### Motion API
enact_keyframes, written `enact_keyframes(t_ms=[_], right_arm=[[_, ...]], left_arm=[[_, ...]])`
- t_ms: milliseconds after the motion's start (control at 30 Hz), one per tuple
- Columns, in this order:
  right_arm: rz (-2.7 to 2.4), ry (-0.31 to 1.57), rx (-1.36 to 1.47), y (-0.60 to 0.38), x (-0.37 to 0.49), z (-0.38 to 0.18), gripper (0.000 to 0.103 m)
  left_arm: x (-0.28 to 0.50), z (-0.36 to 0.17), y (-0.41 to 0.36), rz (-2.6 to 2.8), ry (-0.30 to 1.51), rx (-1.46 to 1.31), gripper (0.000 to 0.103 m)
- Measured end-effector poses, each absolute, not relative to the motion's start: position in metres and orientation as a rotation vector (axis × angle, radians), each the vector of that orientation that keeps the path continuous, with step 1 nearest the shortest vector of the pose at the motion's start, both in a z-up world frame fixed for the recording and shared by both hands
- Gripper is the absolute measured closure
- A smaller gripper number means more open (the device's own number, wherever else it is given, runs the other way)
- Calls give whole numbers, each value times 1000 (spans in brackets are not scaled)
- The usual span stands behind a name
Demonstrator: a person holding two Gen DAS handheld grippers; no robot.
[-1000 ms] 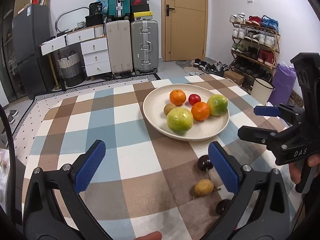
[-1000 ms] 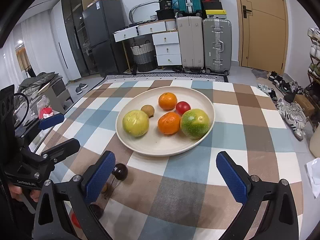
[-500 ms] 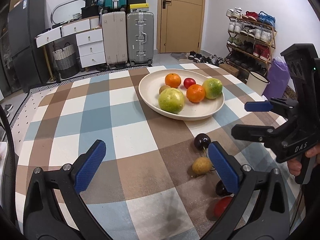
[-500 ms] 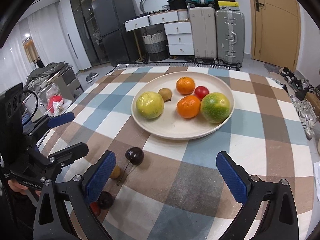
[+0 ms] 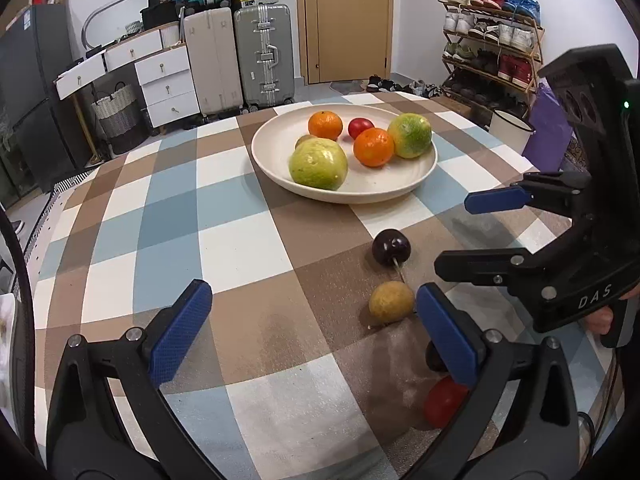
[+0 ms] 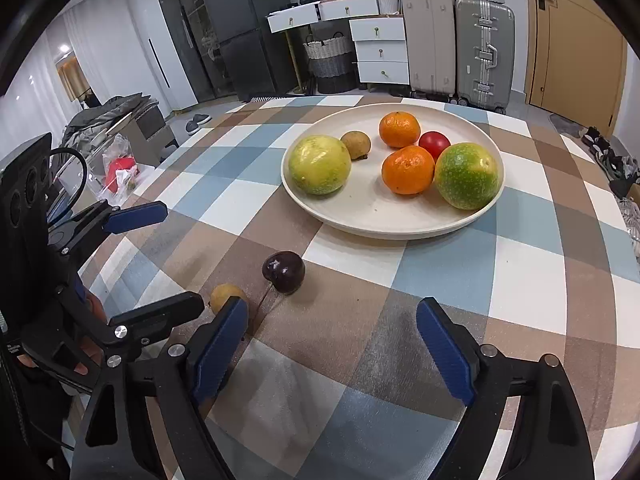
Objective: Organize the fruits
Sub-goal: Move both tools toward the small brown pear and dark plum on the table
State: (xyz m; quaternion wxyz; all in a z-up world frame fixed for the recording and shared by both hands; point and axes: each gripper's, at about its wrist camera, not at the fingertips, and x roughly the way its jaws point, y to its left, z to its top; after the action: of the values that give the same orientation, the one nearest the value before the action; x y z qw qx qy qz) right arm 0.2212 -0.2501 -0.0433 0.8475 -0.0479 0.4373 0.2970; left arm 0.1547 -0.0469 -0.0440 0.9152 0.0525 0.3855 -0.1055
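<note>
Both grippers have drawn back from the plate (image 5: 424, 168): the left gripper (image 5: 316, 328) and right gripper (image 6: 332, 344), fingers spread, now reveal a red fruit (image 5: 442, 402) beside the dark plum (image 5: 391, 247).

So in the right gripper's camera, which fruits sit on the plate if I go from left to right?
Big yellow-green fruit → small brown fruit → mandarin at the back and mandarin in front, nearly level → red fruit → green-orange fruit, all on the plate.
</note>
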Motion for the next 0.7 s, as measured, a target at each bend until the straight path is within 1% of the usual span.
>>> enact_keyframes(t_ms=[267, 333, 367, 433, 467, 533, 567, 633, 667, 700], right_arm=[[617, 929, -111, -250, 221, -45, 17], [617, 928, -110, -250, 221, -45, 17], [618, 926, -109, -250, 221, -44, 17], [620, 924, -111, -250, 220, -44, 17], [621, 922, -112, -250, 220, -43, 17], [622, 923, -112, -249, 219, -43, 17], [622, 923, -111, -249, 220, -43, 17], [622, 922, -111, -250, 219, -43, 18], [622, 922, -110, -250, 219, -42, 18], [622, 922, -109, -250, 219, -42, 18]], left_arm=[[164, -56, -48, -262, 854, 92, 9], [166, -59, -49, -282, 870, 81, 16], [166, -60, -49, -294, 877, 76, 18], [167, -62, -51, -320, 886, 64, 26], [167, -62, -53, -331, 889, 61, 28], [168, -63, -54, -358, 897, 53, 40], [168, -64, -55, -367, 901, 49, 44], [169, -65, -56, -401, 913, 31, 60], [169, -65, -56, -404, 912, 29, 63], [168, -64, -56, -412, 910, 27, 76]])
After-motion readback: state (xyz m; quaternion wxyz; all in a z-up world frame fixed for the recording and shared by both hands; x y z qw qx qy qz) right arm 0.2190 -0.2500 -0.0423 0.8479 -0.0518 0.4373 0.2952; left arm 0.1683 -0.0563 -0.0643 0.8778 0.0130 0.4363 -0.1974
